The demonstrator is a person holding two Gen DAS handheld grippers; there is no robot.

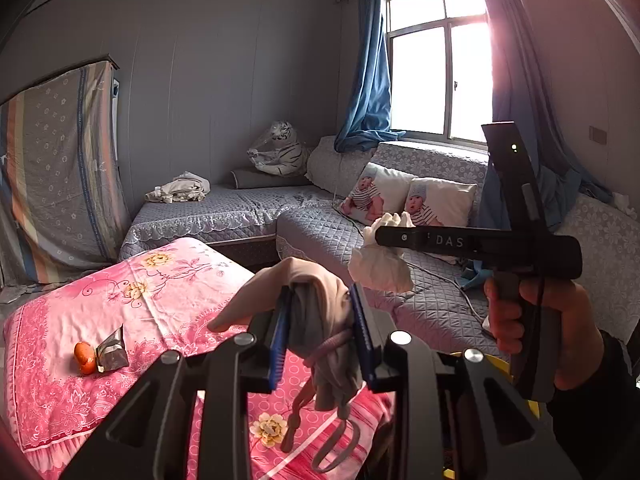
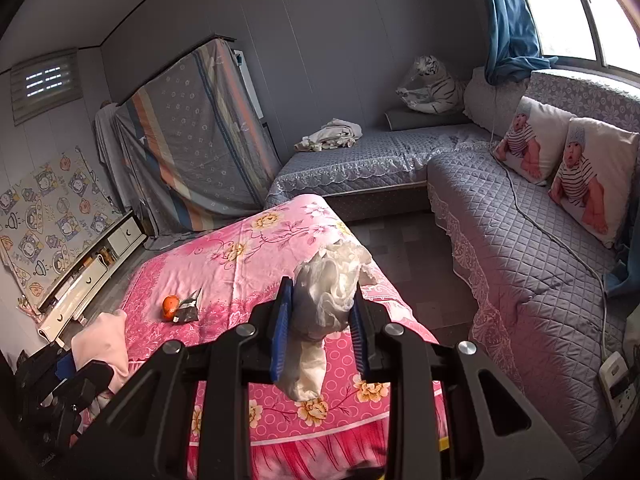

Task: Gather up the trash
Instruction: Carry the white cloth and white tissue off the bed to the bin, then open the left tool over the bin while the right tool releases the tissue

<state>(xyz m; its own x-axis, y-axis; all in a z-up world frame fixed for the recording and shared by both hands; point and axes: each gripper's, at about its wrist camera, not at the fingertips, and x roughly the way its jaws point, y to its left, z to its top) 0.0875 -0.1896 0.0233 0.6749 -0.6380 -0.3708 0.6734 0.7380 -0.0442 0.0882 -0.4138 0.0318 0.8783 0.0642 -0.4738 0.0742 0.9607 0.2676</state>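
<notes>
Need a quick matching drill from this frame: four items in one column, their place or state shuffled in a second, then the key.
Items
1. white tissue wad
2. beige cloth bag
3. orange
4. tiger toy

Places
A. at the sofa's far corner
B. clamped in the left gripper
C. on the pink bedspread, beside a foil wrapper
D. clamped in the right gripper

Pairs: 1-D, 2-B, 3-C, 4-A
</notes>
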